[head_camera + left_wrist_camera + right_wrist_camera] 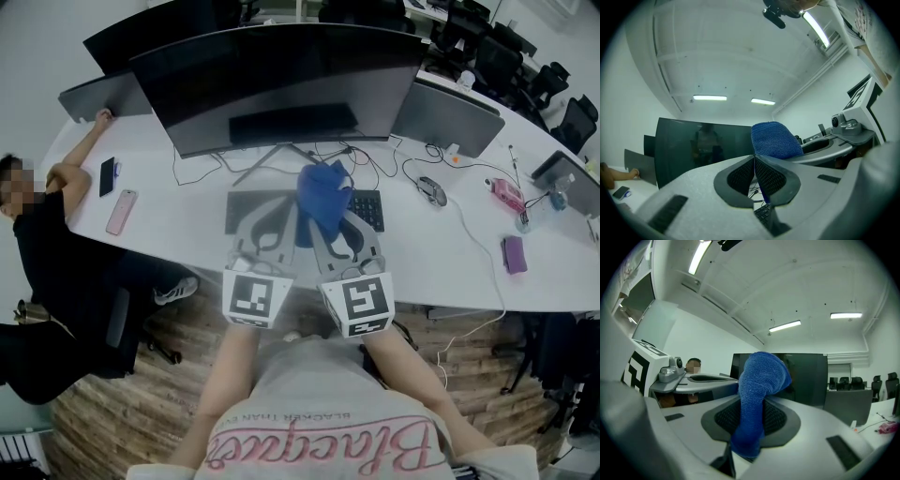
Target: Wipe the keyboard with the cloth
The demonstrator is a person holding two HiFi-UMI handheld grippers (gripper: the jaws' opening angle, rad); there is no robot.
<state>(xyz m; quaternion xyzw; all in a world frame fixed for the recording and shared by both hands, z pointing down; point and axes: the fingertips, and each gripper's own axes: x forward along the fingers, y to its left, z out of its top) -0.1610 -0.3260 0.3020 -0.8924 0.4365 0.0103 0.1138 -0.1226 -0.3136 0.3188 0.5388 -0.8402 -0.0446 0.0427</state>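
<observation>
The right tongs (751,416) were pinching the blue cloth (757,380). A thick fold stood up above the jaws and a shorter end hung below them. That grip probably left a loose pad of fabric free to be dragged over the keys. The left tongs (754,164) were pressed together at the tips, with nothing that I could make out between them. They sat just left of the right pair, likely kept ready to steady things rather than to wipe.

In the head view, both tools were held side by side over the dark keyboard (367,208). The keyboard lay on the white counter (187,225), just near of the wide monitor (281,84). The cloth bunched over the keyboard's middle, at the far end of the right tongs. Whether it touched the keys could not be told. Judging by this, wiping was at most just starting.
</observation>
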